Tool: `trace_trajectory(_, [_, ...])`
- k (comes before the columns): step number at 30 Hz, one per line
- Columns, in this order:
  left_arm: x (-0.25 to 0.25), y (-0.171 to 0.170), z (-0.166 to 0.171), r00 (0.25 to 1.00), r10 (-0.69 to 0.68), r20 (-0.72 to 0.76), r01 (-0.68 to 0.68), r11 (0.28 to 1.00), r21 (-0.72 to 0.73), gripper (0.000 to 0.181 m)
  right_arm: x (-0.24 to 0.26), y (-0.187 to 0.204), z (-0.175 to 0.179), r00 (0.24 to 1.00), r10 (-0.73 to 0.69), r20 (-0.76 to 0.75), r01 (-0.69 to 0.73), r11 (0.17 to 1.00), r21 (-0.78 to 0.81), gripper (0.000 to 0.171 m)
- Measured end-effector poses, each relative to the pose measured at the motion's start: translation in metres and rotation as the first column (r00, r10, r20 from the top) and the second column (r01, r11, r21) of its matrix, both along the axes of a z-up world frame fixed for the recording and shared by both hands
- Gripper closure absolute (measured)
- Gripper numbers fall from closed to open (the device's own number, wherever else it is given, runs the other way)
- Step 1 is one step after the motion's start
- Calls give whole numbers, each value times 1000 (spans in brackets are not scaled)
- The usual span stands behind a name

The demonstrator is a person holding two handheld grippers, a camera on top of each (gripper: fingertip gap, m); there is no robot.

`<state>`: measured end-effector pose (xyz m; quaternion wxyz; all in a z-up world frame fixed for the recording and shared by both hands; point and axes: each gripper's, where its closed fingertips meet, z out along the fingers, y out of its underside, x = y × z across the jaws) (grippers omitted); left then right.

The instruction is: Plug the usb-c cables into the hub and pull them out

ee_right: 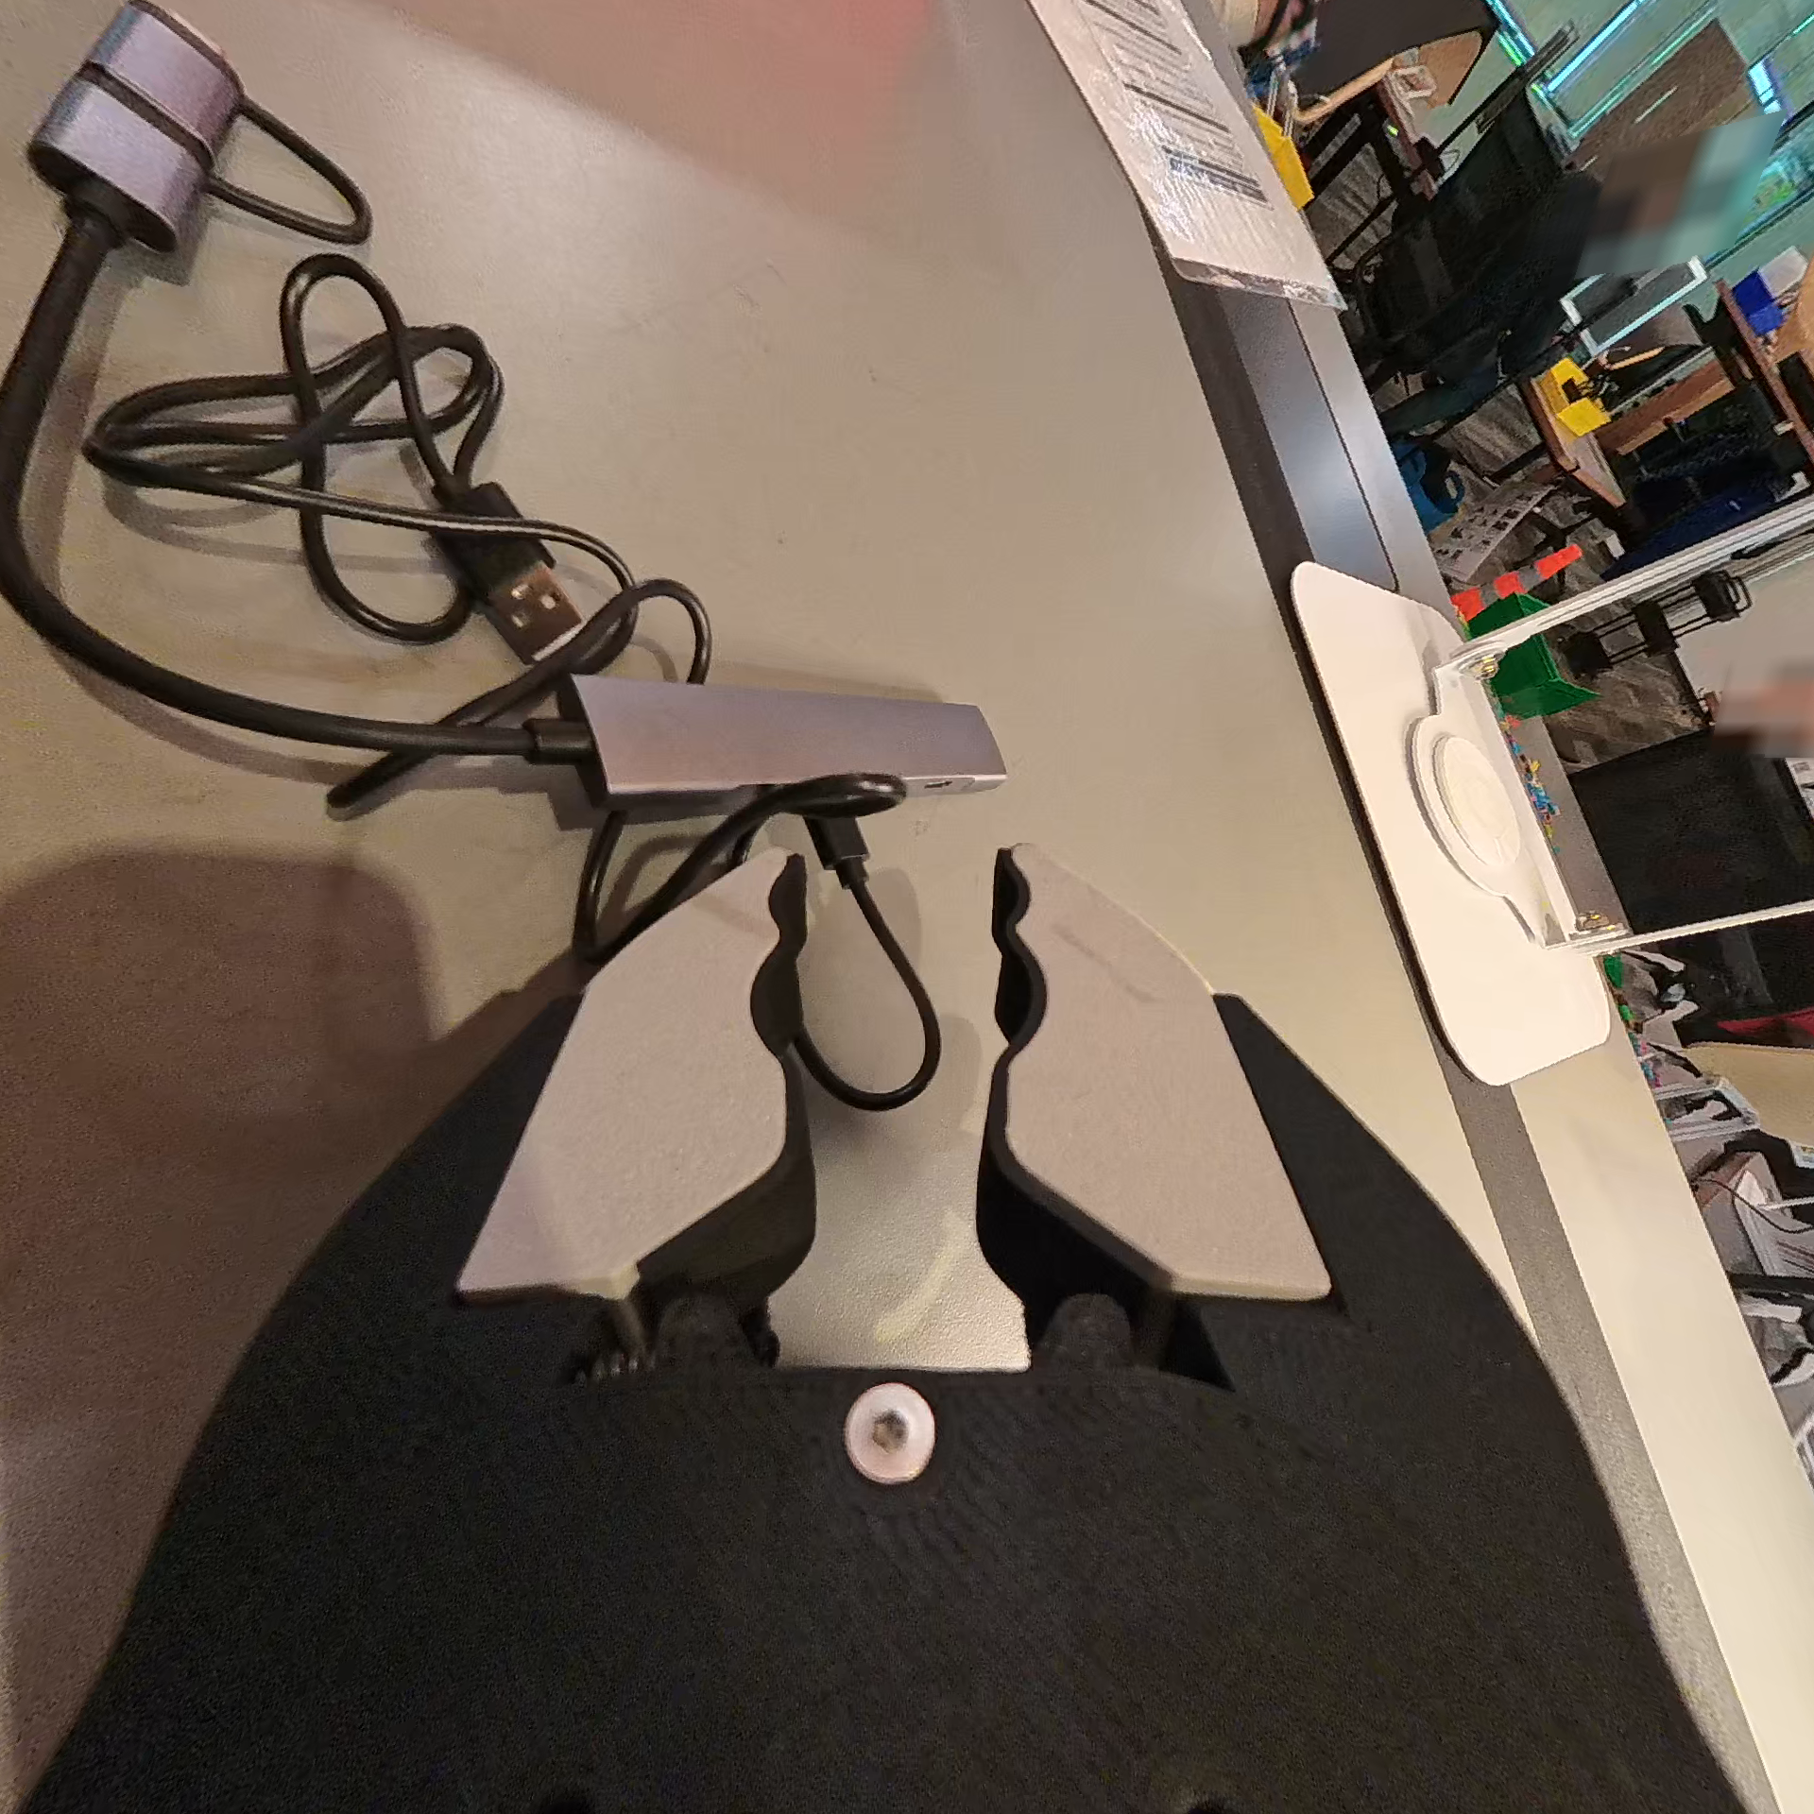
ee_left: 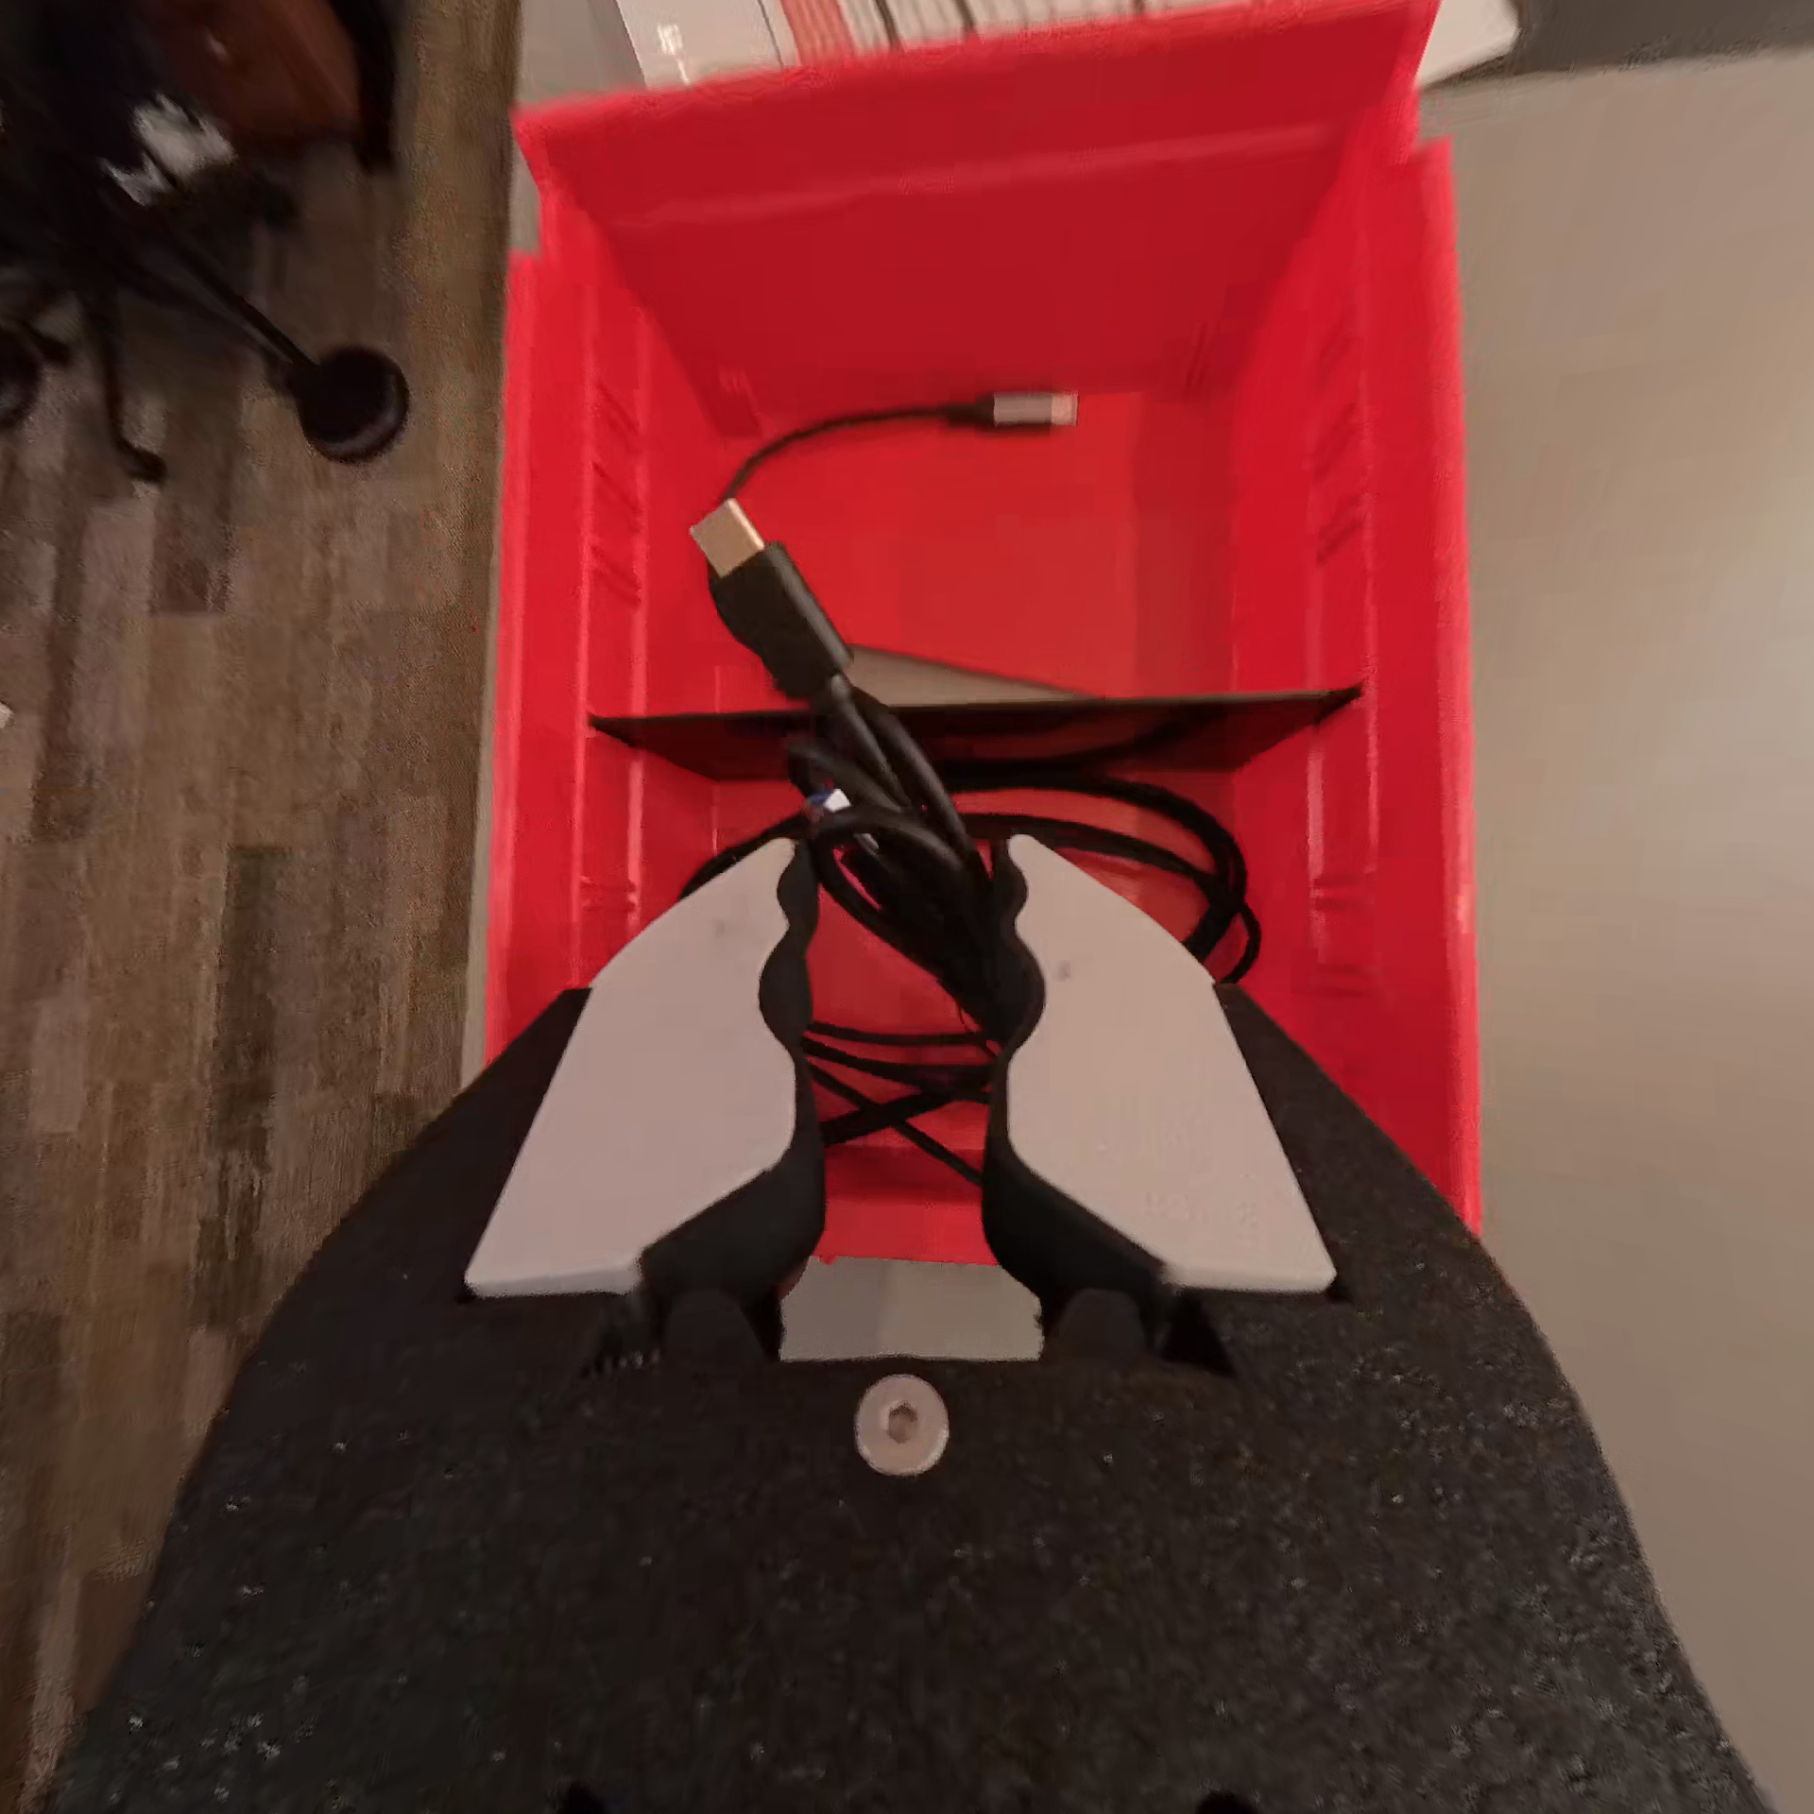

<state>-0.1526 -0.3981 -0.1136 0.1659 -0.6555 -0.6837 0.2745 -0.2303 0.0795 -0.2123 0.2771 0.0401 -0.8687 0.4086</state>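
In the left wrist view a red bin (ee_left: 1374,687) with a black divider (ee_left: 1178,731) holds cables. My left gripper (ee_left: 903,854) is closed on a coiled black usb-c cable (ee_left: 913,785); its plug (ee_left: 731,540) sticks out beyond the fingertips. A grey hub (ee_left: 962,672) with a short lead and grey plug (ee_left: 1031,410) lies in the far compartment. In the right wrist view my right gripper (ee_right: 901,864) is open and empty just above the table. Another grey hub (ee_right: 785,731) lies just ahead of it. A black usb-c plug (ee_right: 844,844) and its cable loop lie between the fingertips.
A usb-a plug (ee_right: 535,599), tangled black cable and a grey adapter (ee_right: 137,118) lie on the grey table (ee_right: 883,393) at left. A white pad with a round disc (ee_right: 1453,815) and a laminated sheet (ee_right: 1207,147) sit by the table edge. A chair base (ee_left: 344,402) stands on the carpet. The left gripper's tips are roughly 50 cm from the right gripper's. The right tips stand about 15 cm off the grey adapter (ee_right: 137,118).
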Motion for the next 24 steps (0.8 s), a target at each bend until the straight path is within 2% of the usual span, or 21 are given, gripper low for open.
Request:
trace_trajectory(3, [-7, 13, 35, 989, -49, -140, 45, 999, -30, 150, 1, 0, 0, 1000, 4, -2, -4, 1000, 0, 135])
trace_trajectory(6, [-17, 44, 73, 943, -158, -292, 142, 987, -76, 151, 1, 0, 0, 1000, 7, -6, -7, 1000, 1, 135])
trace_trajectory(10, [-27, 107, 121, 827, -326, -458, 284, 946, -159, 153, 2, -1, 0, 1000, 16, -4, -16, 1000, 0, 135])
trace_trajectory(13, [-37, 165, 140, 722, -426, -546, 396, 901, -179, 153, 3, -1, 1, 1000, 25, 0, -25, 1000, -5, 133])
trace_trajectory(17, [-59, 256, 130, 571, -485, -663, 591, 803, -78, 153, 5, 0, 6, 999, 42, 16, -41, 998, -44, 131])
trace_trajectory(20, [-81, 322, 99, 490, -465, -737, 701, 713, 17, 153, 6, 2, 18, 998, 57, 33, -52, 991, -124, 129])
trace_trajectory(24, [-106, 401, 57, 409, -410, -815, 790, 606, 91, 153, 1, 13, 46, 995, 59, 84, -29, 946, -323, 130])
